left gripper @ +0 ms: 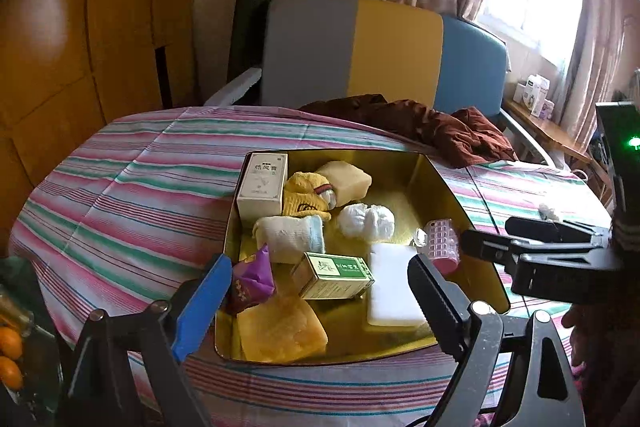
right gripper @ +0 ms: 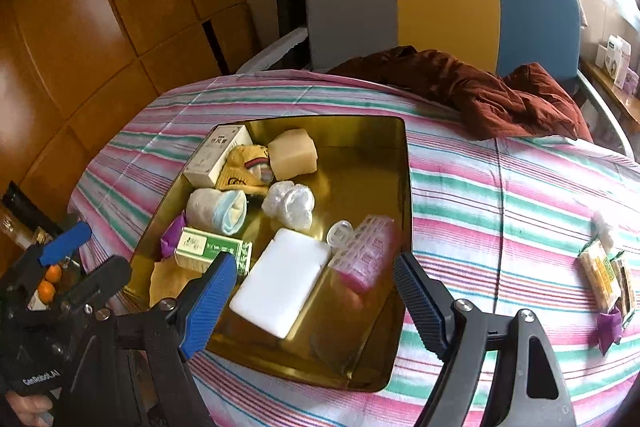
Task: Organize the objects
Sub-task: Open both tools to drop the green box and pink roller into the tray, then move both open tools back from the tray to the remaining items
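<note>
The gold tray (left gripper: 460,187) sits on the striped bedsheet (left gripper: 140,167), filled with small things — a green box (left gripper: 334,275), a white block (left gripper: 394,287), a pink pill organizer (right gripper: 368,251) near its right wall. The left hand-held gripper (left gripper: 320,307) hangs over the tray's near edge, jaws apart with nothing between them. The right hand-held gripper (right gripper: 316,295) is likewise spread wide and empty above the white block, the pink organizer just beyond — blurred, perhaps tilted against the wall.
</note>
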The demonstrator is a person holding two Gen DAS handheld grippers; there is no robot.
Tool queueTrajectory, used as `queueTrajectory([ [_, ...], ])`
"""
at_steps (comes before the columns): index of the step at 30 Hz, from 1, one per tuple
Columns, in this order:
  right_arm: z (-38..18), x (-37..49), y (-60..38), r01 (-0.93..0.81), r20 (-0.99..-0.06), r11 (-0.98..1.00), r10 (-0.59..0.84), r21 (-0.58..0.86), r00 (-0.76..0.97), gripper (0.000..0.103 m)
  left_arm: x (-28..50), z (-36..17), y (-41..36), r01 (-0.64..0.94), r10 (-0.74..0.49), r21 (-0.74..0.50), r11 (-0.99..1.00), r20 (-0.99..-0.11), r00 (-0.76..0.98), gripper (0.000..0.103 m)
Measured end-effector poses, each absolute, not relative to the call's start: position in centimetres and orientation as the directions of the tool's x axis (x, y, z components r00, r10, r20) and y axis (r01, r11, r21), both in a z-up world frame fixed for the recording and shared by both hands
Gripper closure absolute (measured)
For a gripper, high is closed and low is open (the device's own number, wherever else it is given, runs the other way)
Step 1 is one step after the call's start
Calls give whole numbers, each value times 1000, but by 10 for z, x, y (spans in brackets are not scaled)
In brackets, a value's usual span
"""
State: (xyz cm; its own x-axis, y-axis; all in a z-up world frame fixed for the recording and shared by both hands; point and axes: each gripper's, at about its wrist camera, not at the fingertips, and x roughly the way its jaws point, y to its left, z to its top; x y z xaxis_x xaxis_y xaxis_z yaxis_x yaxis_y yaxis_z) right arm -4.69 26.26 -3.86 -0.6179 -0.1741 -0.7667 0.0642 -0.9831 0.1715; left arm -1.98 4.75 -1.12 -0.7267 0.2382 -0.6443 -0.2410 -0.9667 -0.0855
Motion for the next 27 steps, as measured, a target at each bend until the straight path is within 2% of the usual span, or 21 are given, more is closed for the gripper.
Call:
queueTrajectory([
  [27, -47, -18, 288, -29, -767, -988, -100, 153, -634, 20, -1, -9, 70, -288, 232, -15, -957, -634, -737, 12],
])
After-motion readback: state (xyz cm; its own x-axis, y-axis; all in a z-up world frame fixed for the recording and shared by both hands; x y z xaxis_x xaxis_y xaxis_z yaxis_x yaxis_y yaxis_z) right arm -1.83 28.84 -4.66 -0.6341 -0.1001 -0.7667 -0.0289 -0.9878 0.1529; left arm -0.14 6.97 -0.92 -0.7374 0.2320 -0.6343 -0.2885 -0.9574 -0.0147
